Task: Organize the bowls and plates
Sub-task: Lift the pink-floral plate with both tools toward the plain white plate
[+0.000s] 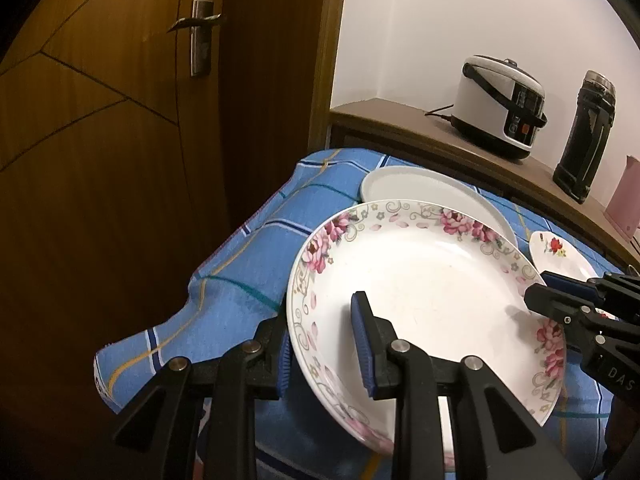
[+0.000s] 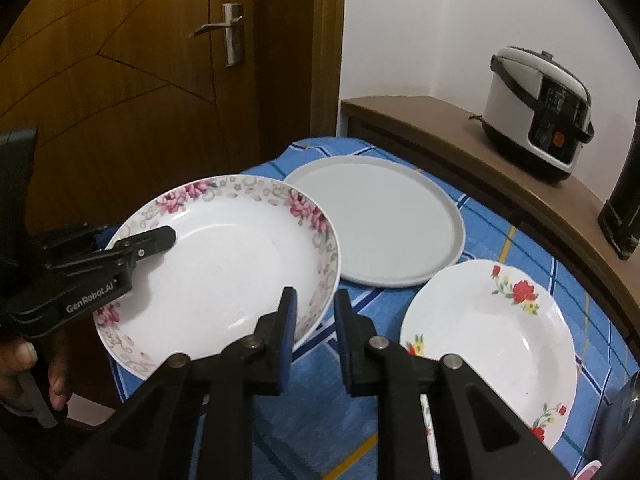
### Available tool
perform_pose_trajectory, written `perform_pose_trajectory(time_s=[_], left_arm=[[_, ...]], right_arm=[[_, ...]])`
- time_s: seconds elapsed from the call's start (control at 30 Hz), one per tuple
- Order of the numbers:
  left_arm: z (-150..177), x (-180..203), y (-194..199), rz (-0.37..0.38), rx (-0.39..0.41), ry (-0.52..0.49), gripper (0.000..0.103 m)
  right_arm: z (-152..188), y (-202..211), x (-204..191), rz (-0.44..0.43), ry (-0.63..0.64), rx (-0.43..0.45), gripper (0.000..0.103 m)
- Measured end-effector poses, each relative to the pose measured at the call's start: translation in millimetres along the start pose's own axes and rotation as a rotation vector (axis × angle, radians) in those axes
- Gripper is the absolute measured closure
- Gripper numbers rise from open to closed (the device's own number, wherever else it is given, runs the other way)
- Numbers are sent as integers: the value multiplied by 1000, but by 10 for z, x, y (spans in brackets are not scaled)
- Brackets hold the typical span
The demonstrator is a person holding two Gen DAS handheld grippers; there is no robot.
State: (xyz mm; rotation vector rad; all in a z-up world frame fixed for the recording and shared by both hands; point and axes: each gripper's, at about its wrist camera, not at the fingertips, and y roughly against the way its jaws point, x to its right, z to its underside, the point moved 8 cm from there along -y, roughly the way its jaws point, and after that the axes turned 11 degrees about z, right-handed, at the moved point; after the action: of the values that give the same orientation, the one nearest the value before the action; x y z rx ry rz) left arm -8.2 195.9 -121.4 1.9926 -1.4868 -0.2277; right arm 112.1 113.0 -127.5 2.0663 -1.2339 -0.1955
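Note:
A pink-flowered deep plate (image 1: 420,280) (image 2: 224,256) is held tilted above the blue checked cloth. My left gripper (image 1: 324,344) (image 2: 132,246) is shut on its left rim, one finger inside, one under. My right gripper (image 2: 314,320) (image 1: 548,292) is shut on its right rim. A plain grey flat plate (image 2: 384,224) (image 1: 420,188) lies behind it on the cloth. A red-flowered plate (image 2: 488,344) (image 1: 560,256) lies to the right.
The blue cloth (image 2: 328,412) covers a small table that ends near the wooden door (image 2: 120,100) on the left. A wooden counter (image 2: 500,176) behind holds a rice cooker (image 2: 536,112) and a black flask (image 1: 584,136). A pink object (image 1: 624,196) stands at the far right.

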Motion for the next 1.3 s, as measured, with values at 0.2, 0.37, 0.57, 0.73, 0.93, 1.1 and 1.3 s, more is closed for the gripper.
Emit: perform_pose_trajectory(time_s=[0.2,0.37,0.57,0.73,0.93,1.1,1.3], left_arm=[[-156,59,-8,1,33,-23,73],[-313,109,-5,-4,65,-47,73],[-481,193,-16,1,98,-74,73],[-603,268,-11,4,126,-97,73],[-707,343,-10,7,153,-115,73],[-841,427,-24,8,180,-130,73],[-1020,520,-84,6,208,-158,73]], right_arm=[[-135,35,76,20,-17,39,84],[-236,59,152,35,-30,65,84],[-334,101,269,49,-64,96,84],[-388,129,362,57,-94,119,84],[-460,177,448,74,-120,151,84],[-530,184,535,93,-140,173,85],[-629,157,660,116,-185,195,85]])
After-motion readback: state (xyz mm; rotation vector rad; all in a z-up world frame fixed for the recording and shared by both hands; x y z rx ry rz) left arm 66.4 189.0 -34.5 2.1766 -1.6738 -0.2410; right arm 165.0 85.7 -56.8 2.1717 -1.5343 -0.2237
